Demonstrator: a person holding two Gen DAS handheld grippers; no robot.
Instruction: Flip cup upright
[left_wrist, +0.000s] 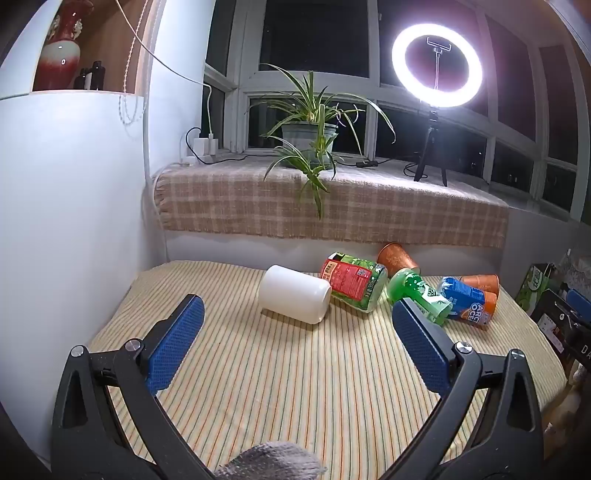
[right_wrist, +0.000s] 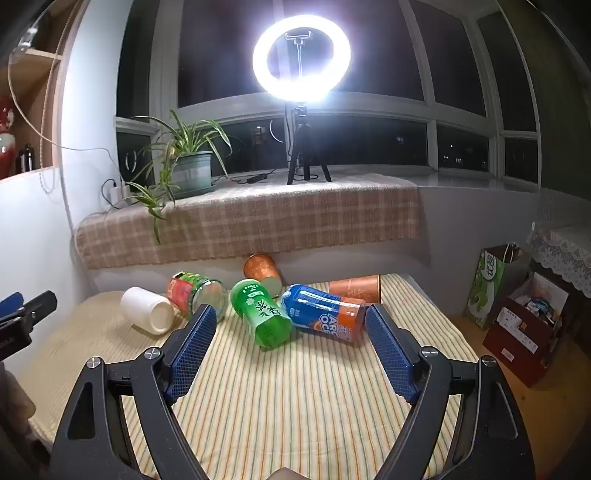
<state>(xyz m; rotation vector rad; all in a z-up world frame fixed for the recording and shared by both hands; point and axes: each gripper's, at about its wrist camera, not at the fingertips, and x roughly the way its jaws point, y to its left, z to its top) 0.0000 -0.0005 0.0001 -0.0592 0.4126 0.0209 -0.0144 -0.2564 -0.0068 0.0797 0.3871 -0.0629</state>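
Observation:
Several cups lie on their sides on the striped tablecloth. A white cup lies nearest the left gripper; it also shows in the right wrist view. Beside it lie a red-and-green cup, a green cup, a blue-and-orange cup and two copper cups. My left gripper is open and empty, short of the white cup. My right gripper is open and empty, its jaws either side of the green and blue cups, short of them.
A window ledge with a checked cloth runs behind the table, holding a potted plant and a ring light on a tripod. A white wall stands left. Bags and boxes sit on the floor at the right.

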